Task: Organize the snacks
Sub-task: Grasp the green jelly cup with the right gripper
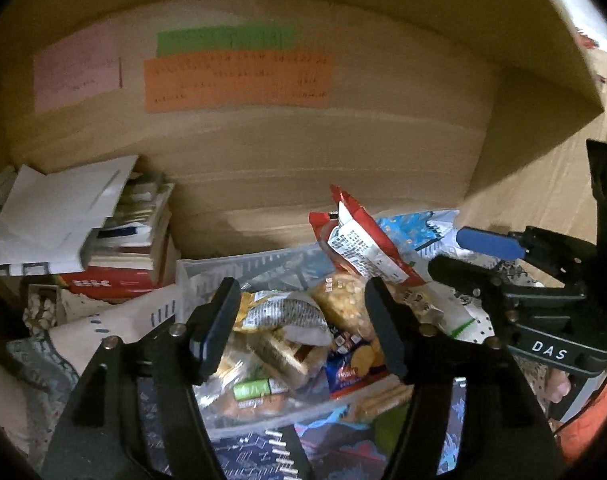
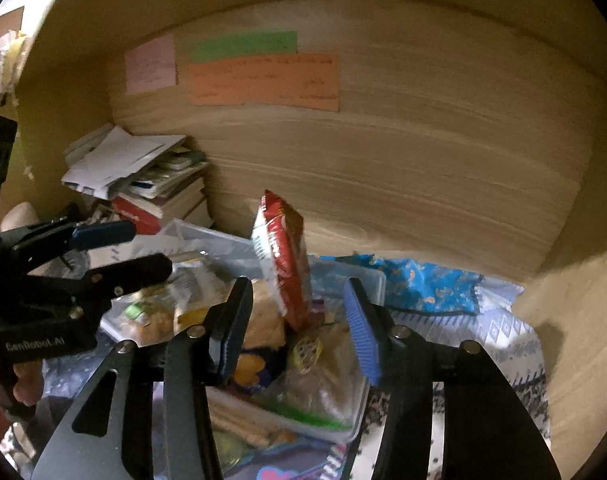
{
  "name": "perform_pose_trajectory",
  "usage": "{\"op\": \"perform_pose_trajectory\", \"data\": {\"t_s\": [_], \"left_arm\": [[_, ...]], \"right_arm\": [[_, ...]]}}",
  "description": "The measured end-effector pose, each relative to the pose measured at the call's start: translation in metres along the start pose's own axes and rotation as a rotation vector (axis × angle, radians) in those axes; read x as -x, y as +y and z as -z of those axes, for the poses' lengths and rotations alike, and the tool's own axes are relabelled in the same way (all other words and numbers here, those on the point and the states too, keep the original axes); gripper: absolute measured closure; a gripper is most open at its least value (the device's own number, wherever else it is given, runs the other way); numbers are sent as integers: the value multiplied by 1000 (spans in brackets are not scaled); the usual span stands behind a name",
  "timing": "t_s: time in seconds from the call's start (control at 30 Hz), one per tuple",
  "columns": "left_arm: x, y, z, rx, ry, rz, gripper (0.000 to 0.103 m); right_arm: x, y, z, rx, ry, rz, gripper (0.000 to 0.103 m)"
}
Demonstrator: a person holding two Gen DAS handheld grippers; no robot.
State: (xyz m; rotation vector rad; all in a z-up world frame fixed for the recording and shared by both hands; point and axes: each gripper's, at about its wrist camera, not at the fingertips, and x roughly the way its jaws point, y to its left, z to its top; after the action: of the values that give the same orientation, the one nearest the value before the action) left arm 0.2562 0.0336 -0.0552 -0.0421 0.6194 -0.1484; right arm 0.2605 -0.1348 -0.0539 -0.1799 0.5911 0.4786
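Observation:
A clear plastic bin [image 1: 207, 270] holds several snack packets. A red and white packet [image 1: 363, 240] stands upright at the bin's far right side; it also shows in the right wrist view [image 2: 281, 256]. My left gripper [image 1: 303, 328] is open and empty above the bin, over a grey-striped packet [image 1: 283, 312] and a blue biscuit packet [image 1: 351, 368]. My right gripper [image 2: 299, 328] is open and empty, just in front of the red packet. It appears in the left wrist view [image 1: 459, 250] to the right of that packet. The left gripper shows in the right wrist view [image 2: 143, 250].
A stack of books and white papers [image 1: 103, 232] sits left of the bin against a wooden back wall with coloured notes [image 1: 235, 80]. A blue patterned bag [image 2: 423, 284] lies right of the bin. A wooden side wall [image 2: 575, 320] closes the right.

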Motion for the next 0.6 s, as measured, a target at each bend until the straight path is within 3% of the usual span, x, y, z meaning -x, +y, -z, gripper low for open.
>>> {"op": "perform_pose_trajectory", "data": {"t_s": [0.3, 0.47, 0.6], "left_arm": [[38, 6, 36, 11, -2, 6, 30], [44, 9, 65, 8, 29, -15, 28], [46, 11, 92, -8, 63, -23, 22]], "right_arm": [[17, 18, 46, -42, 38, -34, 51], [7, 28, 77, -94, 119, -81, 50], [2, 34, 91, -104, 163, -116, 50]]}}
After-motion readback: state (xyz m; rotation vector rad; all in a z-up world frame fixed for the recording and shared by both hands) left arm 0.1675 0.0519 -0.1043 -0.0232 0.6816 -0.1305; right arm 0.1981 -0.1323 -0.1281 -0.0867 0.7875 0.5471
